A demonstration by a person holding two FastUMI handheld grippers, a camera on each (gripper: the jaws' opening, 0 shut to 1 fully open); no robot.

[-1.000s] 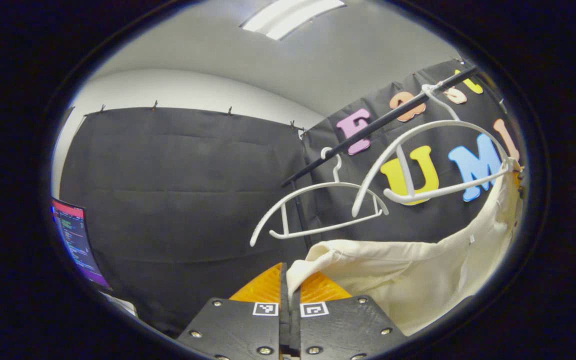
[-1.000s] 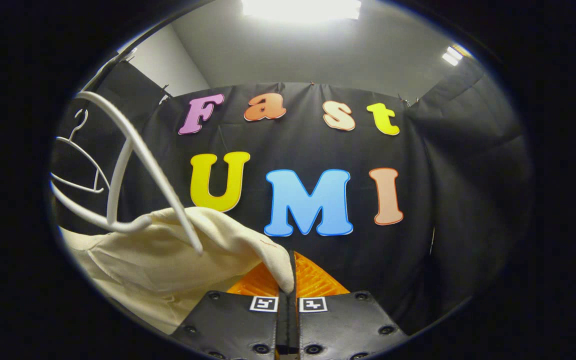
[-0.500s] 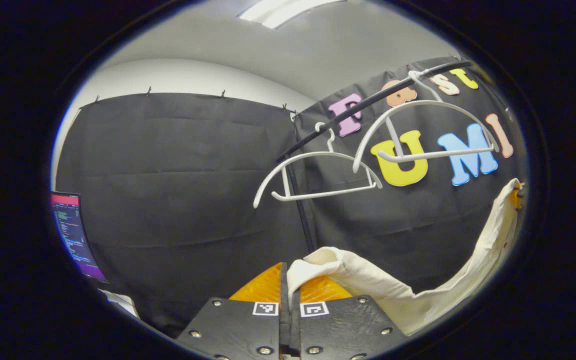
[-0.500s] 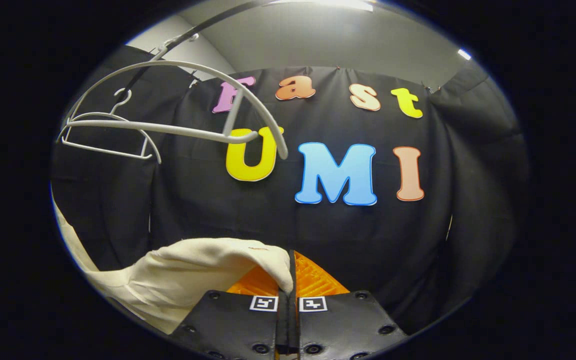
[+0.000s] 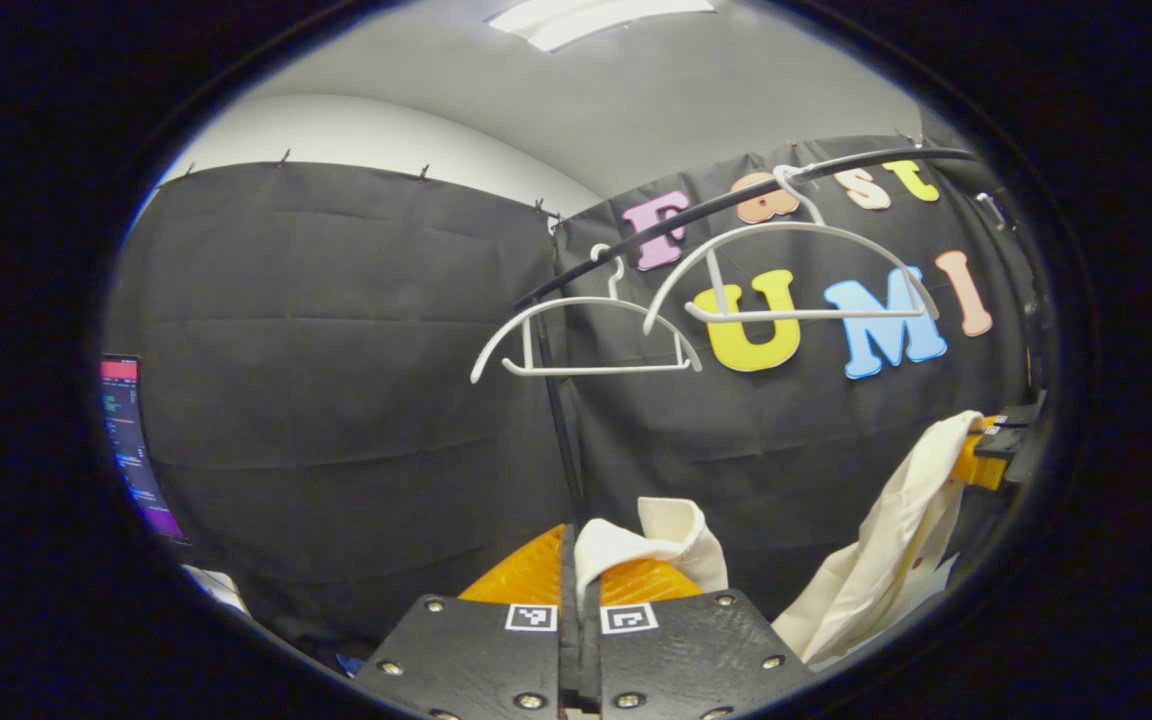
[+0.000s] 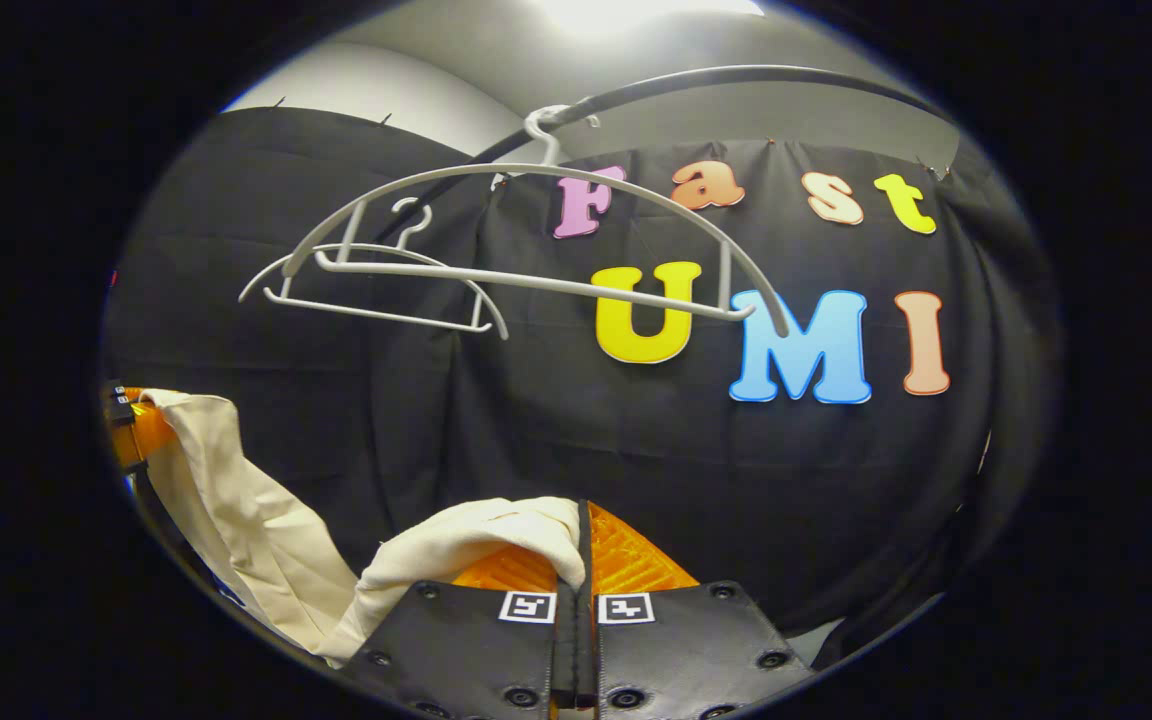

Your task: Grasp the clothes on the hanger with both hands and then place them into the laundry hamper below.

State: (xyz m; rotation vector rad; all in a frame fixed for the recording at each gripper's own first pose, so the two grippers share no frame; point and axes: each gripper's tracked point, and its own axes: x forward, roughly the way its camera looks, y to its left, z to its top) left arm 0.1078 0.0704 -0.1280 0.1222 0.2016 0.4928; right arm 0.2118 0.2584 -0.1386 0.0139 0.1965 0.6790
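A cream garment [image 5: 896, 560] hangs slack between my two grippers, off its hanger. My left gripper [image 5: 576, 560] is shut on one cream corner [image 5: 636, 540] at the bottom of the left gripper view. At that view's right edge the other gripper [image 5: 996, 450] holds the cloth's far end. My right gripper [image 6: 581, 555] is shut on a fold of the garment [image 6: 476, 545] in the right gripper view; the other gripper [image 6: 131, 425] shows at the left edge. Two bare white hangers [image 5: 786, 280] [image 5: 586, 335] hang on the black rail [image 5: 766, 190] above. The hamper is out of sight.
Black cloth walls close in the booth on all sides. A lit monitor [image 5: 131, 440] stands at the far left of the left gripper view. In the right gripper view the rail [image 6: 736, 80] and hangers [image 6: 536, 240] are overhead.
Both grippers have dropped lower with the garment. The cloth has come off the near hanger, which swung back level. The garment now sags between the grippers.
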